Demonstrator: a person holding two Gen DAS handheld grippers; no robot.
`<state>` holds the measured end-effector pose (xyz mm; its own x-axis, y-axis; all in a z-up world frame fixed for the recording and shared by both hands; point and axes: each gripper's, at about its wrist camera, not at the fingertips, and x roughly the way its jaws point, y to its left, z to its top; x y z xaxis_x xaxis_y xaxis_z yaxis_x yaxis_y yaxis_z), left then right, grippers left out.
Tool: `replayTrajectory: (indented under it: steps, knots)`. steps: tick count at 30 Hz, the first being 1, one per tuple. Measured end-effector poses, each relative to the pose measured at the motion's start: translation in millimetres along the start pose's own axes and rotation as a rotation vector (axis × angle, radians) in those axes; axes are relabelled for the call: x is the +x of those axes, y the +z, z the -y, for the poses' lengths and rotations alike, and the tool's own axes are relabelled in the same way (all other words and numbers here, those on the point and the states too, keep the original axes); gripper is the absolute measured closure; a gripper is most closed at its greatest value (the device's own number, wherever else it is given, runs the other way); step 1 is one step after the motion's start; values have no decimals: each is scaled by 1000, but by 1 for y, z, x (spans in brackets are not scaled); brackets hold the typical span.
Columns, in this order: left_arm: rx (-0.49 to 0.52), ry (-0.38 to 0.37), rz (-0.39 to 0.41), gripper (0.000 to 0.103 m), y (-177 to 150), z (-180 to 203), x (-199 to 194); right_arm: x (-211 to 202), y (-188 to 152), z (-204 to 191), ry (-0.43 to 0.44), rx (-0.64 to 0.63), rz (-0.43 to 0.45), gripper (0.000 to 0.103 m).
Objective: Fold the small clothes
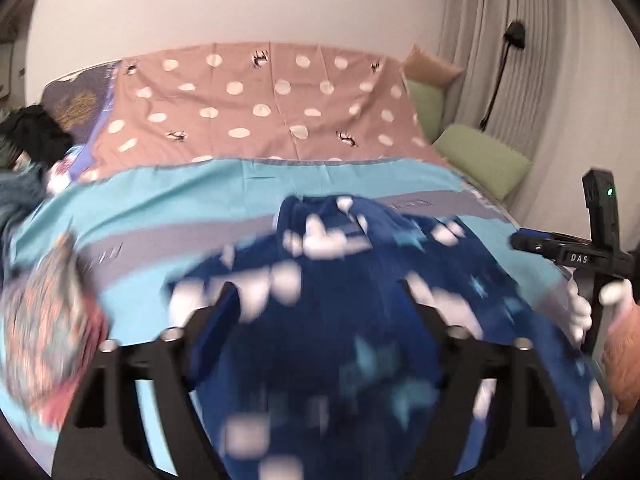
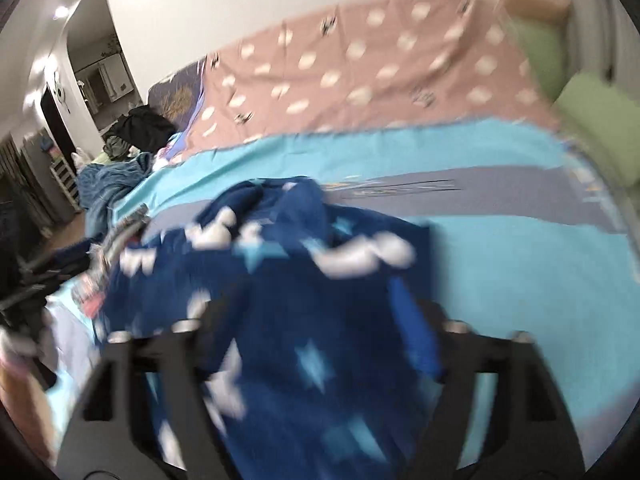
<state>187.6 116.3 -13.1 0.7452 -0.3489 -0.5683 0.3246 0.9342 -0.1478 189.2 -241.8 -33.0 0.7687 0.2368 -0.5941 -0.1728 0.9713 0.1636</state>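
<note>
- Left hand-held gripper (image 1: 320, 300): jaws apart, empty; right hand-held gripper (image 2: 316, 312) likewise.
- I judge one fold just laid on the blue star garment (image 1: 344, 320), lying on the bed (image 1: 200, 196).
- Next: regrip an edge.

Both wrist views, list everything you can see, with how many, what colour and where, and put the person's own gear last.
Dark blue garment with white and light blue star print: one, lying crumpled on the near part of the bed, between both sets of fingers.
Turquoise sheet with grey stripes: one, covers the near bed.
Pink cloth with white dots: one, far half of the bed.
Green cushions: two, right edge by the curtain.
Multicoloured patterned garment: one, blurred, left of the blue garment.
Black clothing heap: one, far left.
Left hand-held gripper: black, open.
Right hand-held gripper: black, open.
Hand: one, on the right gripper's handle.
</note>
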Motion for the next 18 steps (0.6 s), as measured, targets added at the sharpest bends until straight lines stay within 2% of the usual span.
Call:
replayTrajectory:
  steps: [2,4,7,9,14,18]
  knots:
    - [-61,12,-39,18,-44,-5,-29,-27,-37,13,-32,20,-26,15]
    - [-107,48,-77,18,-76,-9,-47,-52,-78,35,-44,109,-74,15]
    - [-163,36,-133,18,-119,-5,-76,-75,-112,57,-35,218,-119,15]
    - [-160,12,-142,18,-134,1,-89,-90,-127,65,-17,265,-128,15]
    - [-113,-11,-181,18,-158,23,-111,-119,-150,52,-8,247,-114,15]
    - [-142,-28,-206,18,-179,30,-124,-139,-173,46,17,240,-118,15]
